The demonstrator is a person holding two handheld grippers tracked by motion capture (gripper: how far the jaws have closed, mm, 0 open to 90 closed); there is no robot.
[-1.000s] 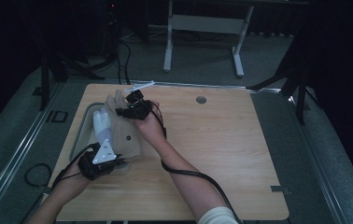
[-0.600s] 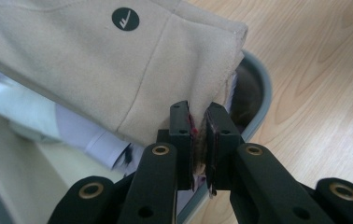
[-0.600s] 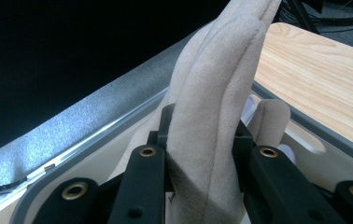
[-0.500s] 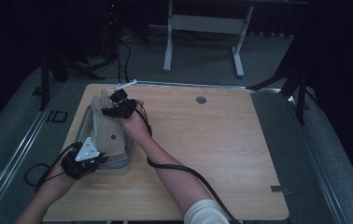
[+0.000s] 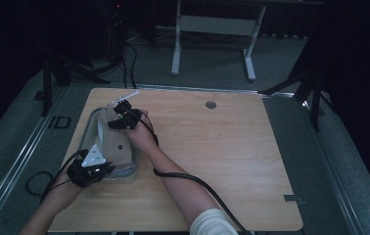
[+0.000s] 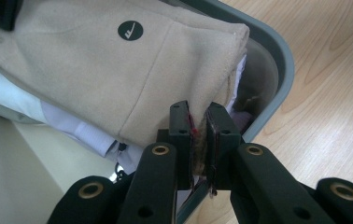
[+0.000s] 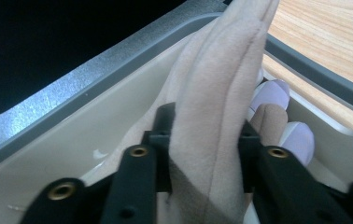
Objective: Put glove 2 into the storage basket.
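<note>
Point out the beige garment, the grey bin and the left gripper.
beige garment (image 6: pixel 95 70), left gripper view, its top face.
grey bin (image 6: pixel 284 70), left gripper view, its rim.
left gripper (image 6: pixel 201 135), left gripper view, between its fingertips.

Between the jaws of our left gripper (image 6: pixel 201 140) the pinched hem of the beige garment (image 6: pixel 118 79) runs down out of sight, and the white cloth (image 6: pixel 62 119) beneath it is cut off at the picture's left edge. Beyond those jaws the grey tub (image 6: pixel 277 65) hides its floor in shadow. At our right gripper (image 7: pixel 206 154) the thick beige folds cover both pads, so we cannot tell whether they press. Right of those jaws, pale lilac shapes (image 7: pixel 275 93) sit blurred; we cannot tell what they are.
</note>
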